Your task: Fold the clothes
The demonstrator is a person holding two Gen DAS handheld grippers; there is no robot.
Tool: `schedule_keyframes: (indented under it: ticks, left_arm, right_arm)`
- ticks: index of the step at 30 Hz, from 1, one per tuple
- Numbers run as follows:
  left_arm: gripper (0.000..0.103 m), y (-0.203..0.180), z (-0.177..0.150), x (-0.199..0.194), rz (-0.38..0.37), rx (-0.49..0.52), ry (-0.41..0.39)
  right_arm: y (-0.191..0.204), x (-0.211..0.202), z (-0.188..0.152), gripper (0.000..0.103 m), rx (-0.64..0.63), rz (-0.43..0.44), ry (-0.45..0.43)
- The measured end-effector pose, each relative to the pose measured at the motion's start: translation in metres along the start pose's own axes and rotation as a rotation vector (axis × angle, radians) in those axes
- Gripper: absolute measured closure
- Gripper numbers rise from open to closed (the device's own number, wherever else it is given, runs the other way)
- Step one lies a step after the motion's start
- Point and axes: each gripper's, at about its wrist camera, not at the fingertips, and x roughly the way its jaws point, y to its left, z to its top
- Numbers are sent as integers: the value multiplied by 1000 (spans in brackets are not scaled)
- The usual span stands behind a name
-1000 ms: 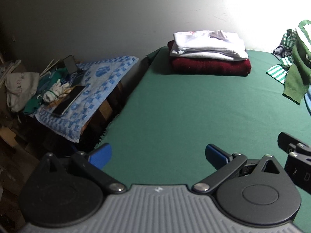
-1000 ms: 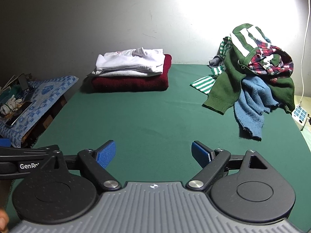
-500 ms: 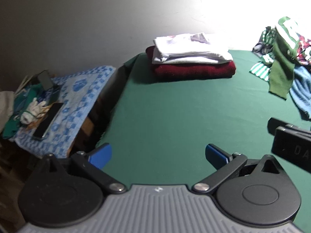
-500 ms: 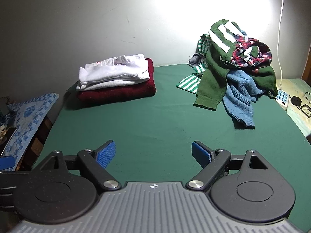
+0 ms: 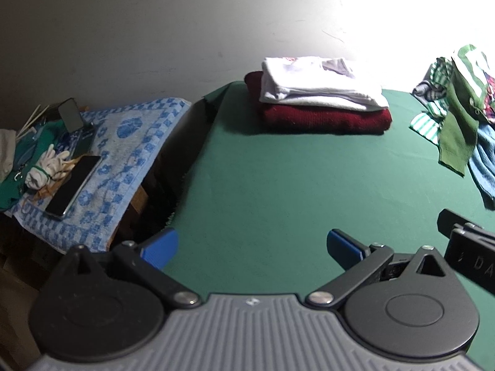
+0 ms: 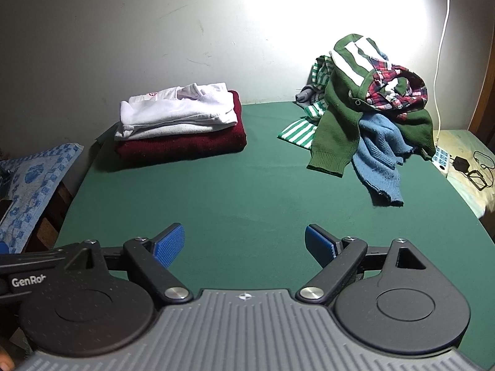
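Left gripper (image 5: 252, 244), right gripper (image 6: 244, 241) agape (empty)

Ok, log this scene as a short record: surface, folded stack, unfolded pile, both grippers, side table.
surface: green cloth, bare in the middle
folded stack: white top on maroon sweater, far left
unfolded pile: green sweater, blue sweater, plaid shirt, far right
left gripper: open, empty
right gripper: open, empty
side table: blue towel with phone, gloves
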Motion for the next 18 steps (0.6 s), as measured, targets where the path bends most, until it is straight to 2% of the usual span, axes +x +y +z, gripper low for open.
schedule_keyframes:
  ticks: [7,18]
  left_arm:
    - [1,0,1,-11,50,14,-51]
    - [0,3,-1,-13,69,10,-24]
  right_arm:
    - [-1,3,1,15,9,16,11]
    - [0,-3,1,15,-5,44,-4]
